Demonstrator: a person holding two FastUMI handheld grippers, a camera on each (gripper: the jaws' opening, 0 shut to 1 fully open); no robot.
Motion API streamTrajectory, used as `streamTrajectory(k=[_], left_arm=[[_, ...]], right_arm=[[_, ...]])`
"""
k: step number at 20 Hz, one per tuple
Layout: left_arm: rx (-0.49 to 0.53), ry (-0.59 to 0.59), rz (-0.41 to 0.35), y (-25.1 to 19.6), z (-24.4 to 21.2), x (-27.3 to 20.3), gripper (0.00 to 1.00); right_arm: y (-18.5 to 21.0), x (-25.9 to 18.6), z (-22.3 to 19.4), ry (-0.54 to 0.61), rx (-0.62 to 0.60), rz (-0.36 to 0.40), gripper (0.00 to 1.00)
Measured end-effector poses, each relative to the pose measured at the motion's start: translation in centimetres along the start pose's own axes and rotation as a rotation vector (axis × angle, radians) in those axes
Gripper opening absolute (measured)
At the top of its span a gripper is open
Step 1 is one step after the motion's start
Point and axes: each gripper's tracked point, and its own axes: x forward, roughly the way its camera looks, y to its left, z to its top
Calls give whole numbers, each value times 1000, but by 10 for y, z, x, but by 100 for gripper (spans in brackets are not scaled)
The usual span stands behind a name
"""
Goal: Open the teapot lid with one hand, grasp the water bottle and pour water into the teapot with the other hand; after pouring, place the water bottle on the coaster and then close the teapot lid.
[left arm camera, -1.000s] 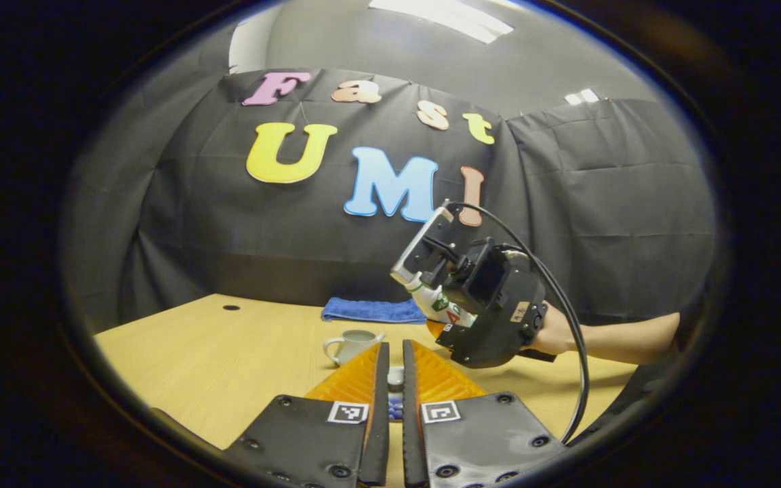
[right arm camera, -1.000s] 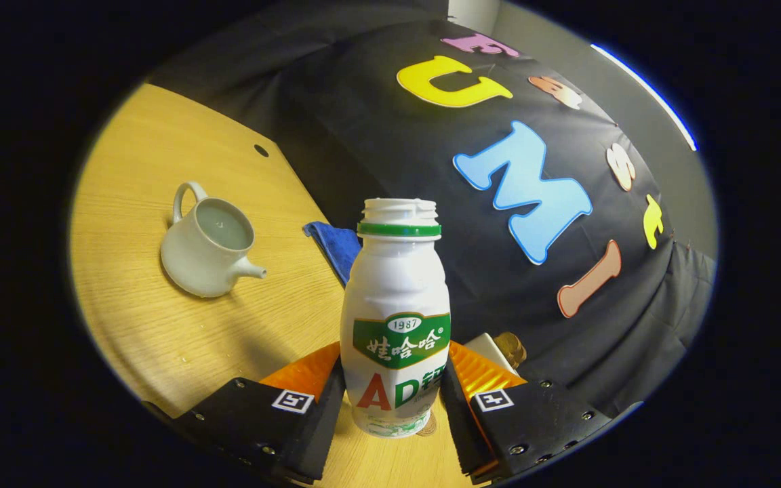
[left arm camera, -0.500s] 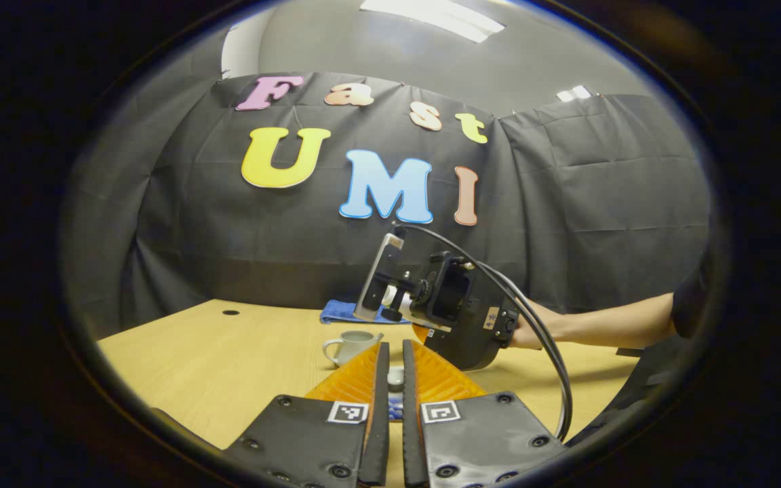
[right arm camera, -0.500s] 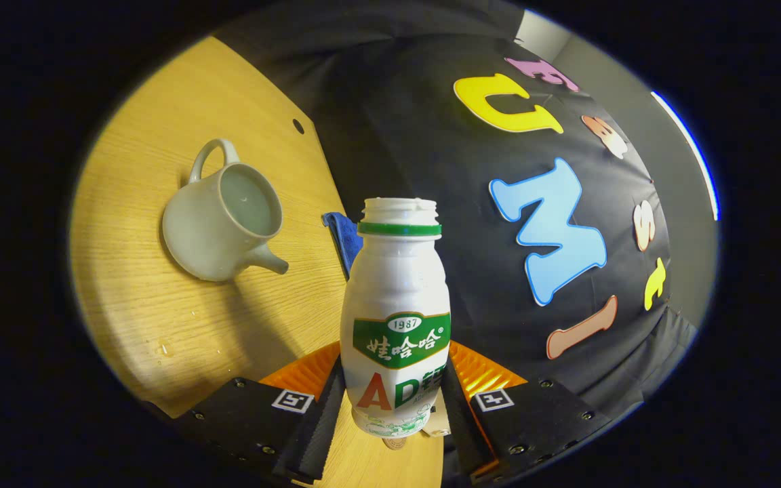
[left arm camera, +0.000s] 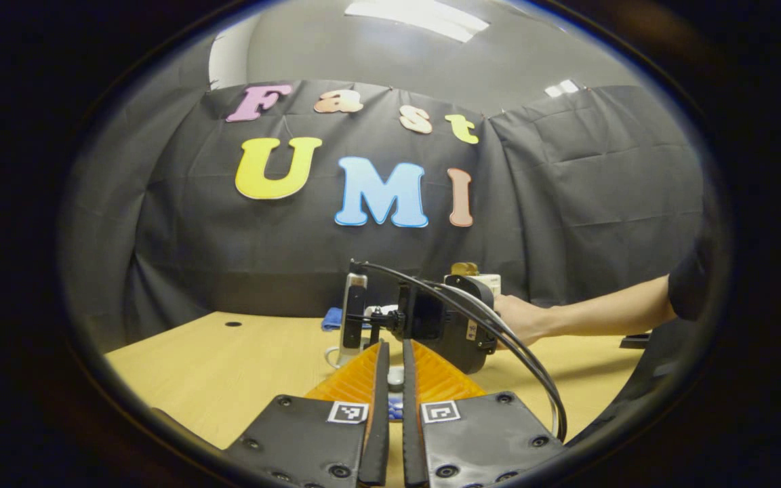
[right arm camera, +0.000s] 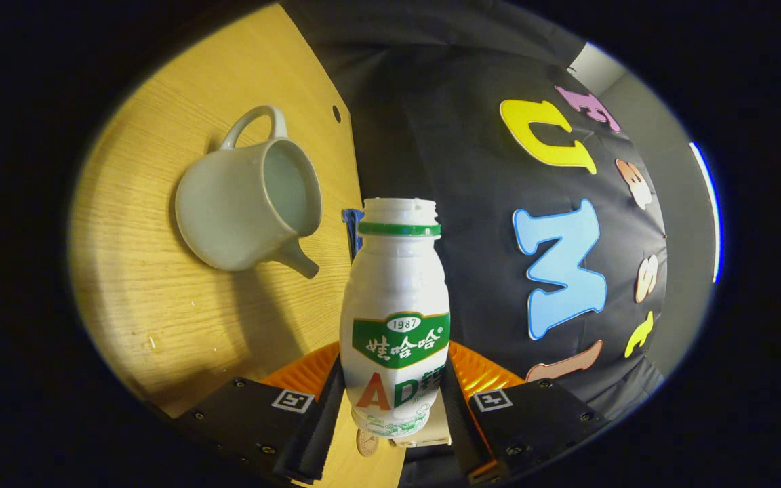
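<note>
Meanwhile the right gripper (right arm camera: 390,400) pinched the uncapped water bottle (right arm camera: 396,318), tipped toward the lidless teapot (right arm camera: 248,203) on the wooden table (right arm camera: 153,298). Opposite, the left gripper (left arm camera: 390,379) clamped the small teapot lid (left arm camera: 395,377); a blue cloth (left arm camera: 331,318) lay behind.

Pale wooden table (left arm camera: 228,359), black cloth wall (left arm camera: 567,203) behind, grey ceiling with bright light panel (left arm camera: 417,17).

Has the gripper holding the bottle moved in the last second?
Yes. In the left gripper view the right gripper has dropped lower and leftward against the wall, toward the teapot, tipping the water bottle.
</note>
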Motion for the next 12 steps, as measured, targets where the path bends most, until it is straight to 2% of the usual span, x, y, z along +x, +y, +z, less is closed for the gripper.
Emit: streamTrajectory(k=[1, 9, 10, 12], left_arm=[[1, 3, 2, 1, -1, 0, 19], [-5, 17, 6, 1, -5, 3, 19], [-5, 18, 5, 0, -6, 2, 14], [-3, 23, 3, 0, -7, 3, 14]], right_arm=[[-2, 0, 0, 0, -26, -10, 71], [-15, -1, 4, -21, -178, -52, 70], [-17, 0, 5, -26, -199, -59, 70], [-20, 0, 6, -32, -231, -77, 70]])
